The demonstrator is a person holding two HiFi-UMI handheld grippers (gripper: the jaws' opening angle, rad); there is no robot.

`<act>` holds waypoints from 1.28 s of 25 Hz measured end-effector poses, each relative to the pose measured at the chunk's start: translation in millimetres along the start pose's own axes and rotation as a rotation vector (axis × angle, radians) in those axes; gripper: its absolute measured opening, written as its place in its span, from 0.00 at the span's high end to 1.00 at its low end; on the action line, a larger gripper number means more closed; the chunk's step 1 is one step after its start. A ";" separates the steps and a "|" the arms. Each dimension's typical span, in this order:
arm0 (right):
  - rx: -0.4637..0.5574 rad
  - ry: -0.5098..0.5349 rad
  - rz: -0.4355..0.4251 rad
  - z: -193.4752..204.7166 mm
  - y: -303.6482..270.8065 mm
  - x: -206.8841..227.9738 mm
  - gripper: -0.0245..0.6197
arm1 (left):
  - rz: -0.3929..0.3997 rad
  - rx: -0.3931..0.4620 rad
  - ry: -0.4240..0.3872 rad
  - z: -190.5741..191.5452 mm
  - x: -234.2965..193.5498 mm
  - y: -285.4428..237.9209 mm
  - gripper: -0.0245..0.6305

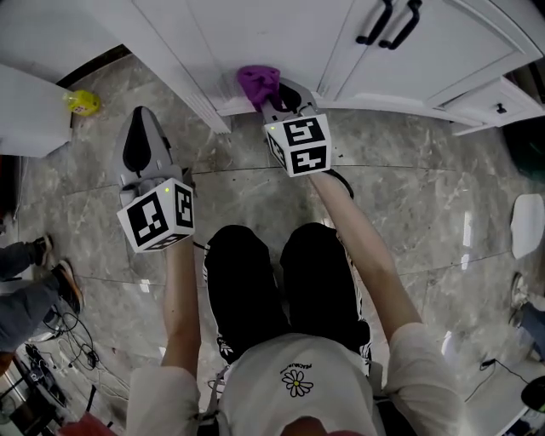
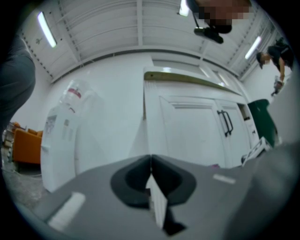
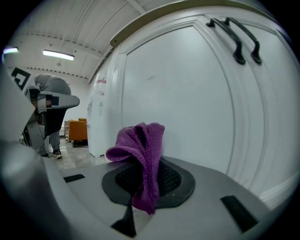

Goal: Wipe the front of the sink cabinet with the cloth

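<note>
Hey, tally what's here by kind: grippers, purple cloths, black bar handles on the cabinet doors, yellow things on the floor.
grippers: 2, left gripper and right gripper
purple cloth: 1
black bar handles: 2
yellow object on the floor: 1
Total: 6

Cloth (image 3: 140,154): purple, knitted, bunched into a folded wad. It is clamped between the jaws of the right tool (image 3: 143,180), the upper part standing above them and a short tail hanging below. It sits at the foot of the cabinet (image 3: 187,93), close before the left door panel; contact cannot be confirmed.

Cabinet: white, framed panel doors, both closed. Two black bar handles (image 3: 239,40) are mounted side by side where the doors meet.
</note>
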State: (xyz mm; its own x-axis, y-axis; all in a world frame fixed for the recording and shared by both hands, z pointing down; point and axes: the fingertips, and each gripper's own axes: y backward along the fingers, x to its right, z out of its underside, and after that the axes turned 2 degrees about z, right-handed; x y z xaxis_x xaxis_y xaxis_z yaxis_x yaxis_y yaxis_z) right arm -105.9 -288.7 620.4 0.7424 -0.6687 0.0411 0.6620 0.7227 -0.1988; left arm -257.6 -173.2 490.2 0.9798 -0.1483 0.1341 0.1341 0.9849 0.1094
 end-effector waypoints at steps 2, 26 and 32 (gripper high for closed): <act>-0.002 -0.024 0.041 2.1 10.2 19.3 0.88 | 0.002 -0.003 -0.002 0.5 3.6 -1.9 0.96; 0.025 -0.136 0.384 12.3 96.1 155.8 0.88 | 0.043 0.035 0.009 -8.3 18.5 -7.6 0.96; 0.016 -0.129 0.369 11.7 98.4 141.7 0.88 | 0.037 0.033 0.021 -3.5 16.8 -8.3 0.96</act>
State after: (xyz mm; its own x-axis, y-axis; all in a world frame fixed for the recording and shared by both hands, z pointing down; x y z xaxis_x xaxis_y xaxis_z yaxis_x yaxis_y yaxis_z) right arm 65.6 -310.3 618.0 0.9372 -0.3363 0.0924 0.3484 0.9139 -0.2081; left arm -241.7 -183.5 488.0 0.9870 -0.1094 0.1181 0.0929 0.9862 0.1374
